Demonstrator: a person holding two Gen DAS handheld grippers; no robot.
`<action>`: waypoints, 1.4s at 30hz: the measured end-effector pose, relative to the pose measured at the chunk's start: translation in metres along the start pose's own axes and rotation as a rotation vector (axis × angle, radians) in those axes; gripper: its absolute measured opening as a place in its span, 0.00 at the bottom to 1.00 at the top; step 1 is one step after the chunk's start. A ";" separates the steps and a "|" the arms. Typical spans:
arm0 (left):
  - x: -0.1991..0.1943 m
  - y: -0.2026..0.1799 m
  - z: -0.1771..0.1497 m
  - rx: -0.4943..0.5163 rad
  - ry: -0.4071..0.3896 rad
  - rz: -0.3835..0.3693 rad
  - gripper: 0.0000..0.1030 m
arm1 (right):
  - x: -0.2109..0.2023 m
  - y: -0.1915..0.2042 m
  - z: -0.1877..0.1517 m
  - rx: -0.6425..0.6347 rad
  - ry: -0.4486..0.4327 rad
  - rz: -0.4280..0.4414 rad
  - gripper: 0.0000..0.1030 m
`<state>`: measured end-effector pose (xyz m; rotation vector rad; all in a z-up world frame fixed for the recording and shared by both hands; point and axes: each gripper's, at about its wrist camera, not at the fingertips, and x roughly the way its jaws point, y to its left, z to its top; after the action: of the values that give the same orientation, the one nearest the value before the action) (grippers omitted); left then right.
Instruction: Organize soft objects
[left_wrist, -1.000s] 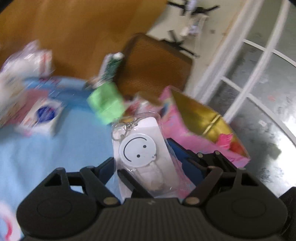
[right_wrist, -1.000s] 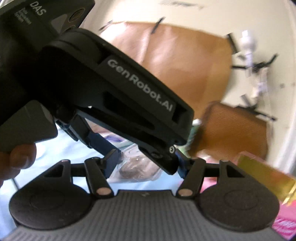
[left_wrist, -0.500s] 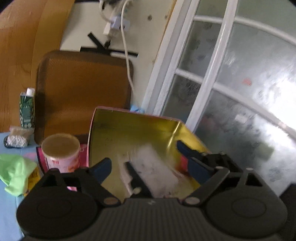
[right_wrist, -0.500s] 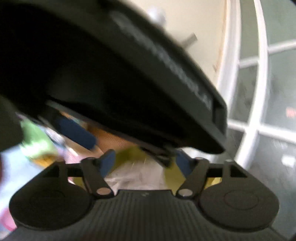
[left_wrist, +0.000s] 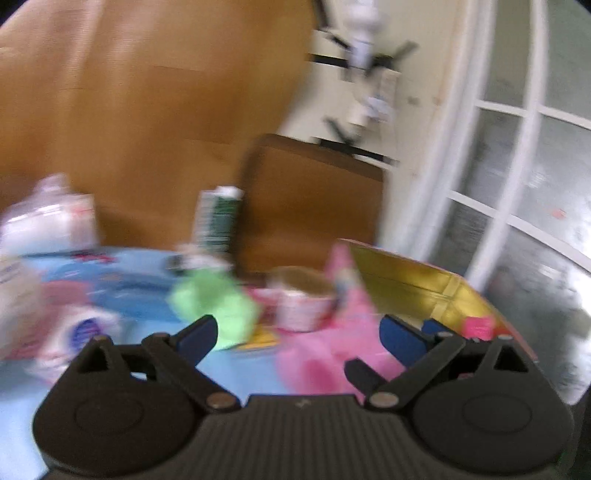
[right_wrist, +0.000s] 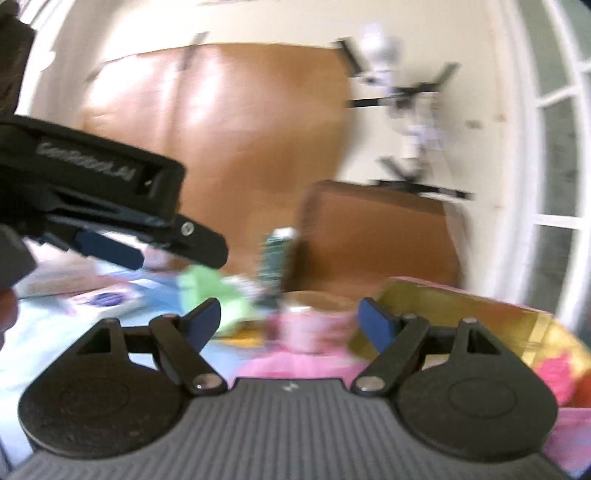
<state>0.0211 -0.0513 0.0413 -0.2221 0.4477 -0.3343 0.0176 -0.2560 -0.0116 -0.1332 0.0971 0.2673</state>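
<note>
My left gripper is opening, its blue fingers wide apart with nothing between them. It hovers over the blue table, left of the pink box with a gold lining. A crumpled green soft thing lies just beyond its left finger. My right gripper is also opening and holds nothing. It faces a pink cup, with the gold-lined box to its right and the green soft thing to its left. The left tool's housing shows at the upper left of the right wrist view. Both views are blurred.
A green and white carton stands behind the green thing. The pink cup sits by the box. White packets and a packet with a blue circle lie at the left. A brown chair back and a window are behind.
The left gripper carried a smiley-face keychain packet over the gold-lined box, then swung back left, empty and wider. The clear packet between the right gripper's fingers is gone, and that gripper is wider too.
</note>
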 end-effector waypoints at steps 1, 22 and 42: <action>-0.005 0.011 -0.002 -0.012 -0.003 0.026 0.95 | 0.003 0.012 0.000 -0.011 0.014 0.030 0.81; -0.039 0.119 -0.044 -0.092 -0.030 0.324 0.96 | 0.026 0.109 -0.003 0.128 0.267 0.244 0.80; -0.049 0.136 -0.045 -0.197 -0.076 0.276 0.99 | 0.034 0.106 -0.005 0.144 0.279 0.246 0.81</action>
<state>-0.0050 0.0853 -0.0175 -0.3594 0.4297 -0.0111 0.0211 -0.1471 -0.0329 -0.0139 0.4104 0.4851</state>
